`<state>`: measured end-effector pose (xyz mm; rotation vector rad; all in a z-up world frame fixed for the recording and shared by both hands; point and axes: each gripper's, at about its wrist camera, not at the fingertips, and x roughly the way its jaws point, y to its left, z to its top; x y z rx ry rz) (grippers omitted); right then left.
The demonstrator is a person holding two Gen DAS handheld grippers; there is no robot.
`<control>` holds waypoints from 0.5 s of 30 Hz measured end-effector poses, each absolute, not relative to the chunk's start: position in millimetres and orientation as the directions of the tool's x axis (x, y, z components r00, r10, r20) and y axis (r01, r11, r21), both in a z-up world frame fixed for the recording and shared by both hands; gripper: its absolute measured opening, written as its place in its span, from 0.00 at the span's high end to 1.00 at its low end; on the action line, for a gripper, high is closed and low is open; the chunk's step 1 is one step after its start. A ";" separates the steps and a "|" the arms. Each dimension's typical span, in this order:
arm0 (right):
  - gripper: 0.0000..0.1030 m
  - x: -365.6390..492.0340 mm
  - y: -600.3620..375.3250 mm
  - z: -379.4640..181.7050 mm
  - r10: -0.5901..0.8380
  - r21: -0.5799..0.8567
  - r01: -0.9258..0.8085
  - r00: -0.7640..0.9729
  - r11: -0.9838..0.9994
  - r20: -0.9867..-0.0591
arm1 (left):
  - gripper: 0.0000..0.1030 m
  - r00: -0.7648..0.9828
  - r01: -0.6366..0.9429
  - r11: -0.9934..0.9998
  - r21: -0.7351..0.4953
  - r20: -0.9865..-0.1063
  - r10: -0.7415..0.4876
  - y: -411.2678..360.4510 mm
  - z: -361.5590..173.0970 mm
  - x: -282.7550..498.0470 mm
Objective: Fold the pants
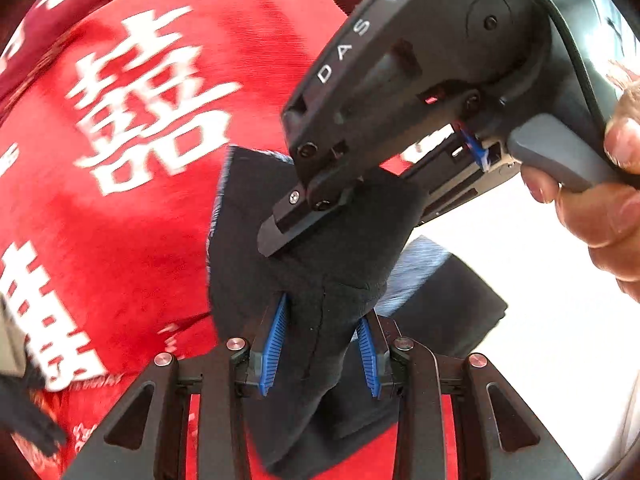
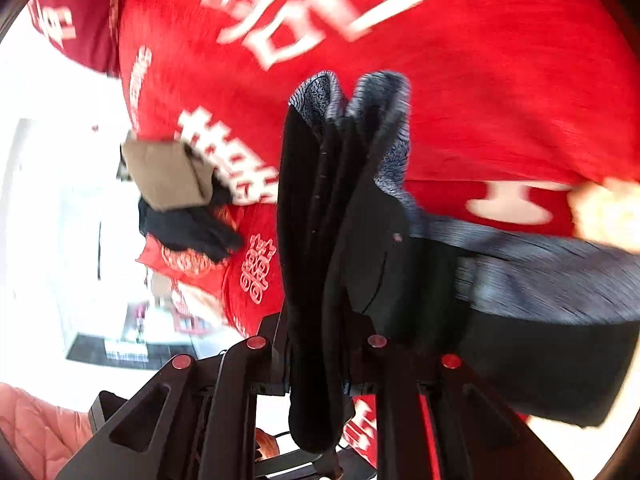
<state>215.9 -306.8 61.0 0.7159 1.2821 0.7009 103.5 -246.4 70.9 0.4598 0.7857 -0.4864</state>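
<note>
Dark navy pants (image 1: 320, 264) with a grey-blue inner side hang bunched above the red cloth (image 1: 140, 240) printed with white characters. My left gripper (image 1: 322, 320) is shut on a thick fold of them, its blue pads (image 1: 274, 344) pressing on both sides. My right gripper (image 1: 296, 236), held by a hand (image 1: 600, 208), comes in from the upper right and is shut on the same pants just beyond. In the right wrist view the pants (image 2: 360, 220) fill the space between my right gripper's (image 2: 320, 332) fingers and hide them. A strip of the fabric trails off to the right.
The red cloth (image 2: 480, 80) spreads under everything. A folded tan garment (image 2: 172, 176) lies on a black one (image 2: 188, 232) at its left edge. Past that edge the surroundings are bright white, with a pink quilted fabric (image 2: 36, 420) at the lower left. A blurred hand (image 2: 604, 212) shows on the right.
</note>
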 end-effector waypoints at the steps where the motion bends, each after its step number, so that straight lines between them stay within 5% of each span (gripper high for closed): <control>1: 0.82 208.3 -328.9 57.3 0.795 0.802 -0.042 0.173 0.595 -0.581 | 0.67 0.596 0.588 0.783 0.204 -0.764 -0.248 -259.3 64.5 101.3; 9: 0.82 158.2 -447.2 -24.4 0.762 0.802 0.143 0.255 0.579 -0.596 | 0.66 0.469 0.682 0.699 0.215 -0.862 -0.193 -335.0 -23.2 82.0; 14: 0.80 145.8 -462.2 -84.4 0.751 0.782 0.205 0.220 0.589 -0.623 | 0.45 0.426 0.688 0.697 0.203 -0.890 -0.161 -327.1 -36.4 81.0; 15: 0.80 144.0 -460.9 -88.7 0.749 0.781 0.206 0.223 0.590 -0.624 | 0.33 0.419 0.686 0.701 0.196 -0.894 -0.160 -321.4 -32.5 80.9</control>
